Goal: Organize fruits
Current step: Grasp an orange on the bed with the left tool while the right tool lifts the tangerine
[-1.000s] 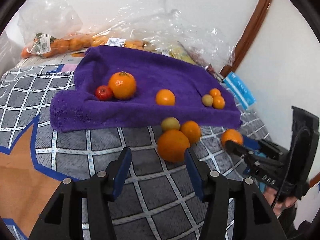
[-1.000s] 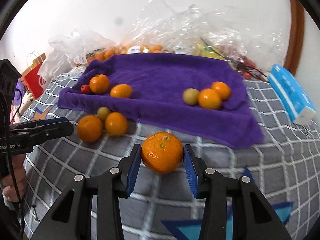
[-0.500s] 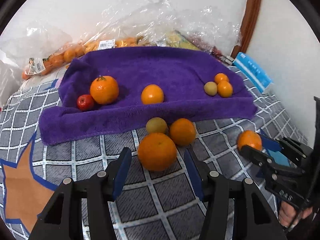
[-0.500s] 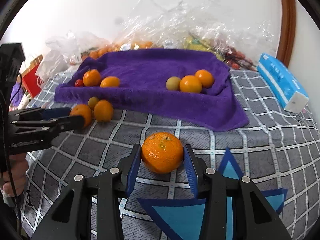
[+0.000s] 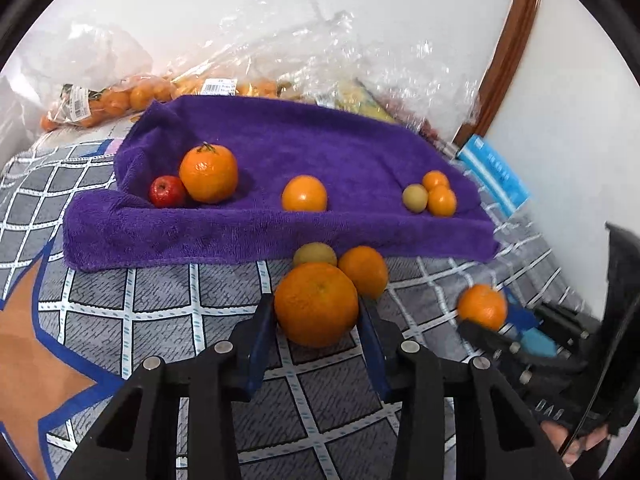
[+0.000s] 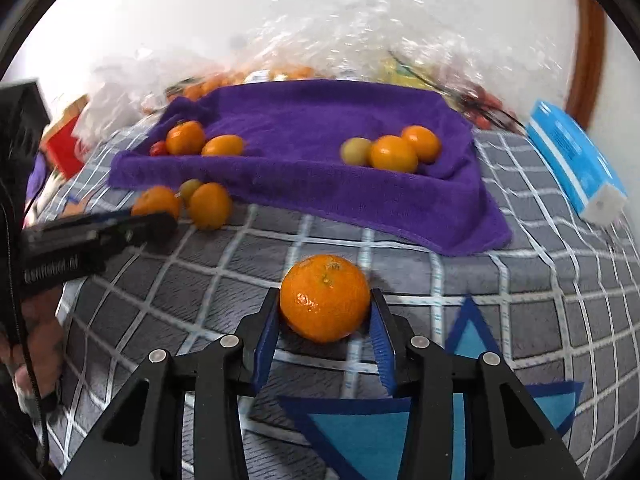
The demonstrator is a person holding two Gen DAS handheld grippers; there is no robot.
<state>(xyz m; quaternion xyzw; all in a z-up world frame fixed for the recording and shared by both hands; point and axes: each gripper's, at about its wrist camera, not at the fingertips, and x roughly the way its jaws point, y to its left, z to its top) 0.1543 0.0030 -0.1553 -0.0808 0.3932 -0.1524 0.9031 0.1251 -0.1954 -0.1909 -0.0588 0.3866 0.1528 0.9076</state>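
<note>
A: What did the left gripper (image 5: 316,316) have between its blue pads?

B: The big round orange (image 5: 316,304) on the grey checked bedspread (image 5: 160,304). Its jaws had just been closing, and by then the pads pressed both flanks of that fruit. It sat just near of a smaller orange (image 5: 364,276) and a yellow-green round fruit (image 5: 314,254), touching or nearly touching both.

A: And the right gripper (image 6: 324,316)?

B: Clamped on a dimpled orange mandarin (image 6: 325,298), with the pads against its left and right sides. That one was on the bedspread too, well near of the purple terry towel (image 6: 300,120).

A: What lay on the towel?

B: At the left, a small red apple (image 5: 166,191) touching a stemmed orange (image 5: 208,174). Near the middle, a lone orange (image 5: 304,194). At the right, a pale green fruit (image 5: 415,198) touching two small oranges (image 5: 440,196).

A: Anything beyond it?

B: Crumpled clear plastic wrap (image 5: 320,48) against the white wall, and a clear bag of small oranges (image 5: 108,100) far left. A blue and white box (image 6: 576,160) lay to the right of the towel.

A: Could each gripper see the other?

B: Yes. In the left camera the right one showed low at the right with its mandarin; in the right camera the left one came in from the left, blurred, with a hand (image 6: 36,344) below it.
</note>
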